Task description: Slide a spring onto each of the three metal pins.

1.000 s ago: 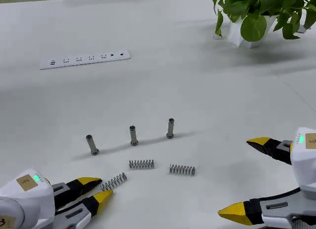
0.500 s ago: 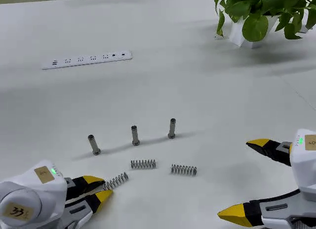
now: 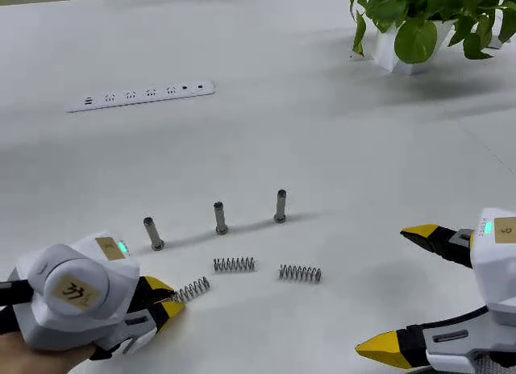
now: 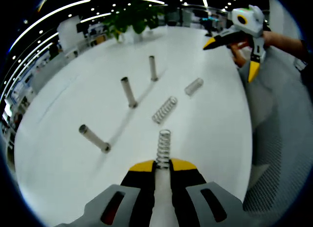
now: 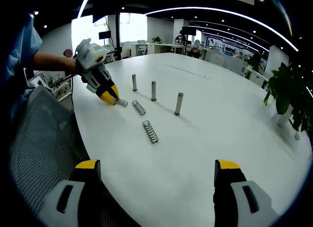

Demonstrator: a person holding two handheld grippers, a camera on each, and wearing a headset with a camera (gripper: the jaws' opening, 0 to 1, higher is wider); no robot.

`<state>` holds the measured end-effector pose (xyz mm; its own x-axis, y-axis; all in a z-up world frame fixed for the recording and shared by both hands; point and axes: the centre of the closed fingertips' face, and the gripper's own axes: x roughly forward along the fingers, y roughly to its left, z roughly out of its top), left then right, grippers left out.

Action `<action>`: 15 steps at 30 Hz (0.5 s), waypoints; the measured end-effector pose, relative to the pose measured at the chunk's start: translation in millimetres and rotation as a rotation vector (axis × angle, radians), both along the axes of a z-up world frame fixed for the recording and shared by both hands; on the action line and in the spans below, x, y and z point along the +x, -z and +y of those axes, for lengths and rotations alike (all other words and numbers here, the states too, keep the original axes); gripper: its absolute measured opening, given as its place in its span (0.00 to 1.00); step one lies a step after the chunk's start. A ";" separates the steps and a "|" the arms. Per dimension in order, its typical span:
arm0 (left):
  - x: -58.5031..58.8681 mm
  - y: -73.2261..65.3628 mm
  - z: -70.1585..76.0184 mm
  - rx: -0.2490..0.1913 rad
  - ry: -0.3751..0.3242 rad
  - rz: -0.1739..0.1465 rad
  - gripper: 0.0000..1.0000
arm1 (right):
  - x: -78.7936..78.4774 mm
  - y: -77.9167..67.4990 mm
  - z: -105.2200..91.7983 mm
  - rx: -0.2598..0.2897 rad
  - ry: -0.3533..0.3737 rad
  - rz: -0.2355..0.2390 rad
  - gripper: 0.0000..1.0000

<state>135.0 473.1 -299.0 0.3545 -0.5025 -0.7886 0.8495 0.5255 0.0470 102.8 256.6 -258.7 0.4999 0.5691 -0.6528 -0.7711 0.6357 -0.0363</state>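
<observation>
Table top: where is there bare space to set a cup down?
Wide bare table lies between the power strip, the plant and the pins. Also bare: between springs and right gripper. It is crowded near the front, around the pins, springs and left gripper.

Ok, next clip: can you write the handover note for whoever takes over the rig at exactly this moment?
Left gripper: shut on the near end of the left spring, low at the table.
Right gripper: open wide, empty, off to the right of the work.
Things: left pin, middle pin and right pin stand in a row, all bare. Middle spring and right spring lie flat in front of them.
Done: one spring gripped, none on a pin.
Left: all three springs onto the pins.
</observation>
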 end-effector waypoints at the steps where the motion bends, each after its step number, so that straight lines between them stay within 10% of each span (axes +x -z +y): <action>1: -0.1 0.3 0.3 0.009 0.006 -0.003 0.11 | 0.1 0.0 0.1 0.000 0.000 0.000 0.97; 15: -1.8 -1.7 3.2 -0.120 -0.099 -0.012 0.10 | -0.4 -1.5 2.1 0.003 -0.002 -0.004 0.97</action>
